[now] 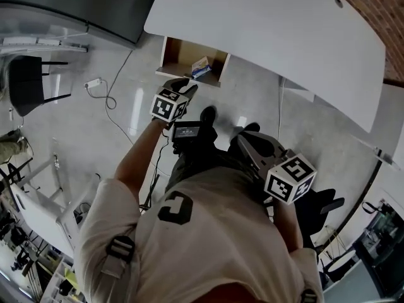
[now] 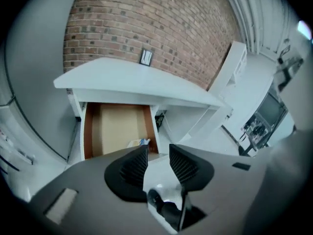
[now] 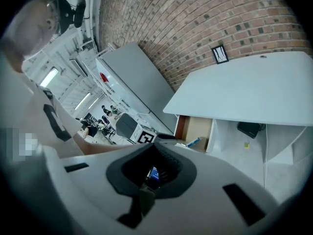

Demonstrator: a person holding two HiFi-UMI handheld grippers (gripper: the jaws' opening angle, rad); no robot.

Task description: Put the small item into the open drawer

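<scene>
The small item [image 1: 201, 67], a white and blue box, lies in the open wooden drawer [image 1: 183, 50] under the white desk [image 1: 271, 36], near the drawer's front right corner. It also shows in the left gripper view as the small item [image 2: 138, 142] inside the drawer [image 2: 117, 126], and in the right gripper view as the small item [image 3: 193, 142]. My left gripper [image 1: 188, 86] hangs just in front of the drawer, above the floor; the left gripper [image 2: 158, 150] is open with nothing between its pads. My right gripper [image 1: 245, 142] is held back near the person's body; the right gripper [image 3: 156, 151] is shut and empty.
A black chair [image 1: 28, 81] stands at the far left. A white cable with an adapter [image 1: 95, 83] trails over the floor left of the drawer. A black box [image 3: 249, 129] sits under the desk. A brick wall [image 2: 161, 28] is behind the desk.
</scene>
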